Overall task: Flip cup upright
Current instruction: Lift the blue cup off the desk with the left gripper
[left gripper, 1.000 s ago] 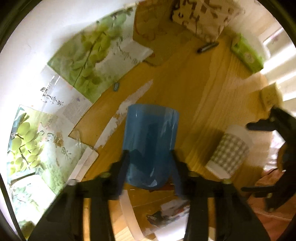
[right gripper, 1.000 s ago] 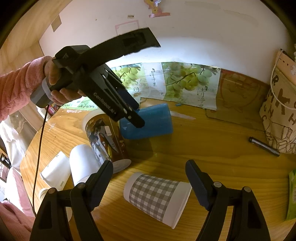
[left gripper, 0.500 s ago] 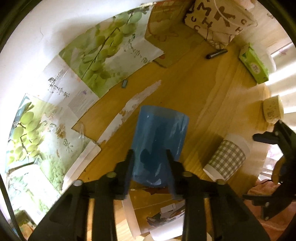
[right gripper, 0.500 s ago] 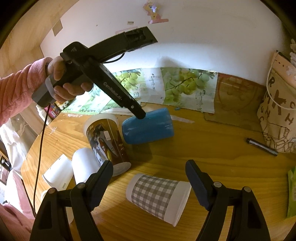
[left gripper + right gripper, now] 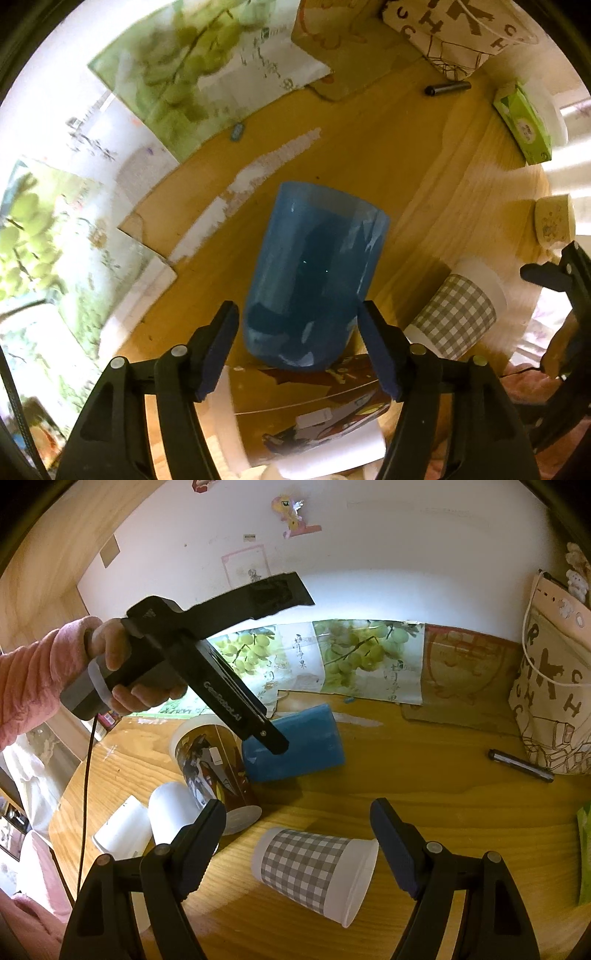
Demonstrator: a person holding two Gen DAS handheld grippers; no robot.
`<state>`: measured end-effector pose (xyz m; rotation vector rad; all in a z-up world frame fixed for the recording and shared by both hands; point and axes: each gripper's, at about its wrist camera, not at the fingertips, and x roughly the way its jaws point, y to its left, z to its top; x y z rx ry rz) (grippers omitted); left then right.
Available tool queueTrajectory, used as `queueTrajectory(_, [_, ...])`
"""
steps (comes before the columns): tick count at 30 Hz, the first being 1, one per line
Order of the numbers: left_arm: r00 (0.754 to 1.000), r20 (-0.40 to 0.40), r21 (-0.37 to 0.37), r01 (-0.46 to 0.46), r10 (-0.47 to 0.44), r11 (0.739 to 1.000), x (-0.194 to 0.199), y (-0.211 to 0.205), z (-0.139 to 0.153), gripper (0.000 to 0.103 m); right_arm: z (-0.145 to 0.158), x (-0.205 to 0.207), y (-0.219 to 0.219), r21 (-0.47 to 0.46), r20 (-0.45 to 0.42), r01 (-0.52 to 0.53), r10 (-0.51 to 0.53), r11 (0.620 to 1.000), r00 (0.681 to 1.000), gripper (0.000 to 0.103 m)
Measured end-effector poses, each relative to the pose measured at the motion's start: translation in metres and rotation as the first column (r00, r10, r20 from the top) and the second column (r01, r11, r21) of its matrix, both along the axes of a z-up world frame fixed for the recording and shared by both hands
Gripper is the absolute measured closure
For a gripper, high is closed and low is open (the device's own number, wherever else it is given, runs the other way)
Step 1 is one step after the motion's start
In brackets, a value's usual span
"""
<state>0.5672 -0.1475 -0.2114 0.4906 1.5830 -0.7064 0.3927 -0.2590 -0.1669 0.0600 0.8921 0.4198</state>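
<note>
While the blue cup point(image 5: 314, 284) is lying on its side on the wooden surface point(image 5: 424, 155), the left tool point(image 5: 297, 347) is sitting w/ its two fingers apart, one on each side of the cup's closed end, near it but not visibly pressing. In the right wrist view the same cup point(image 5: 295, 744) is resting just beside a tall printed cup point(image 5: 212, 764), which is standing mouth-down, approx. touching it.

The right tool point(image 5: 297, 843) is hanging wide apart, holding nothing, over a checked paper cup point(image 5: 314, 871) that is also lying on its side. Two white cups point(image 5: 147, 823) are lying near the surface's left edge.

Risks, as a judgement:
- The blue cup is looking smooth and glossy, so the fingers may be slipping off if they are closing on the rounded end rather than further along the body.
- It is lying round side down, so a push before the grip is firm may be rolling it away.
- Swinging it upright is likely bringing it against the printed cup, which is close enough to be knocked over.
- The wrist view is blurring at the edges, so exact finger contact is hard to tell.
</note>
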Motion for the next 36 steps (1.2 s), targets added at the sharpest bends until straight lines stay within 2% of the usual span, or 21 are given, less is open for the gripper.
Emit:
queueTrajectory(13, [0.997, -0.034, -0.022, -0.063, 0.062, 0.998, 0.004, -0.013, -0.014, 0.029, -0.005, 0.004, -0.003, 0.018, -0.037, -0.004, 0.005, 1.0, 0.999, 0.022])
queueTrajectory(21, [0.996, -0.041, -0.012, -0.084, 0.083, 0.996, -0.003, -0.028, -0.02, 0.028, -0.006, 0.005, -0.008, 0.027, -0.05, 0.009, -0.008, 1.0, 0.999, 0.022])
queueTrajectory(36, [0.987, -0.044, 0.02, -0.154, 0.155, 0.988, -0.008, -0.04, -0.018, 0.03, -0.01, 0.009, -0.016, 0.087, -0.135, 0.022, -0.01, 0.996, 0.991, 0.022])
